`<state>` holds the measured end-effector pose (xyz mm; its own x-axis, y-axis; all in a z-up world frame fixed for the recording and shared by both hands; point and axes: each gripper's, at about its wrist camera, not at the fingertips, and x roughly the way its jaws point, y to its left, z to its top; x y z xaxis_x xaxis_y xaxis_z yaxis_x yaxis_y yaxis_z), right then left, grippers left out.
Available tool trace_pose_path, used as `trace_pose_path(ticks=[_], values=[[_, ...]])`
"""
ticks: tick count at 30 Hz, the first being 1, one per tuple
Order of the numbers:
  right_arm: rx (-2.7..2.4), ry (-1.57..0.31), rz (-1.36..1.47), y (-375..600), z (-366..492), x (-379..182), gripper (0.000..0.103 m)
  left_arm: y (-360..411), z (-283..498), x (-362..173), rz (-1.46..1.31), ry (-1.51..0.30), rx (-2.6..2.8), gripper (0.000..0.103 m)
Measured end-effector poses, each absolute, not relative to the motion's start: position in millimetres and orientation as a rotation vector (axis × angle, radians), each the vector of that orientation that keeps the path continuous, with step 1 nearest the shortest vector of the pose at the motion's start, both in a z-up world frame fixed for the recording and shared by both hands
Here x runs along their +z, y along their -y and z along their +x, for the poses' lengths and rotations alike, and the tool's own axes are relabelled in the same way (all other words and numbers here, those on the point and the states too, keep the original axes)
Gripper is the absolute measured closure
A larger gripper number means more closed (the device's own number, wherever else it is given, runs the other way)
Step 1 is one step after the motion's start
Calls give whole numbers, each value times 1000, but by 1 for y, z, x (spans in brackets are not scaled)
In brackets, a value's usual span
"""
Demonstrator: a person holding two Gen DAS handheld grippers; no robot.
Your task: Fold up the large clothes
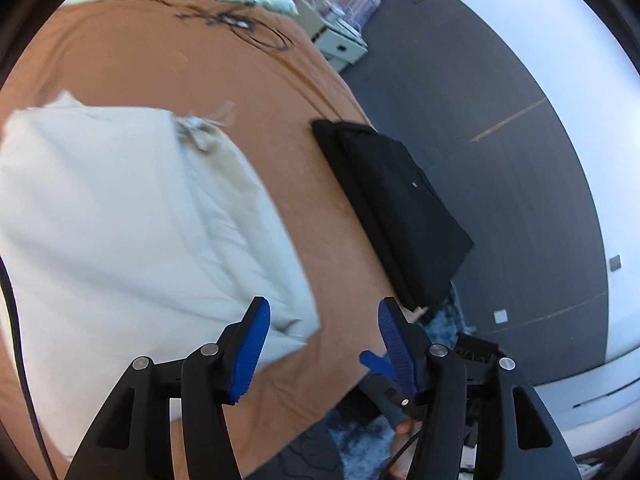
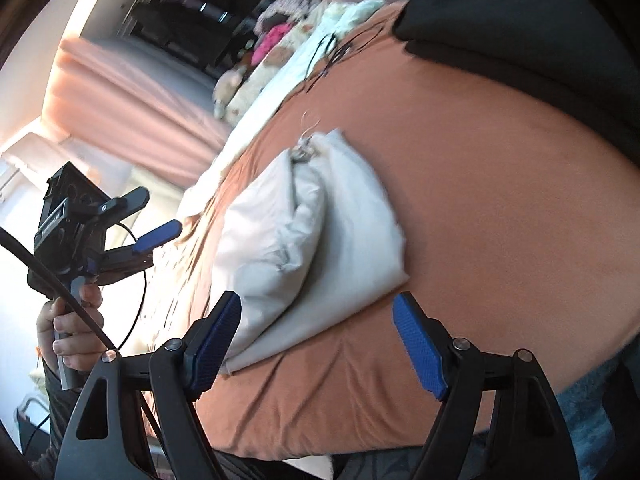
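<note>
While both tongs (image 1: 320, 328) (image 2: 316, 324) gape empty, the folded white garment (image 2: 312, 216) lies just ahead.

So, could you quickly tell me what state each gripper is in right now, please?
Left gripper: open, holding nothing.
Right gripper: open, holding nothing, above the folded white garment.

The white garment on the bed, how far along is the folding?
Done: the white garment lies folded into a compact bundle on the orange sheet, beside a folded black garment. In hand: nothing; the left gripper and right gripper are open and empty. Left: nothing unfolded is visible.
</note>
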<state>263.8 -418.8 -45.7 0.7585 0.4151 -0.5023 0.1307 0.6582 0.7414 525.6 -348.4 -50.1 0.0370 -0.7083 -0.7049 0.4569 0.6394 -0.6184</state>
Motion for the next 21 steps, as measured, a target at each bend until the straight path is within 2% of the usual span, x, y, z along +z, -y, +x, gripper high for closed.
trace_pose_path(ticks=[8,21], values=[[258,-840,779,412,341,-47,26,261,543,-72,-258,-1225,-699,44],[413,-1138,676,417,498,-57,26,144,566,-153,-377,-1284,-453,44]])
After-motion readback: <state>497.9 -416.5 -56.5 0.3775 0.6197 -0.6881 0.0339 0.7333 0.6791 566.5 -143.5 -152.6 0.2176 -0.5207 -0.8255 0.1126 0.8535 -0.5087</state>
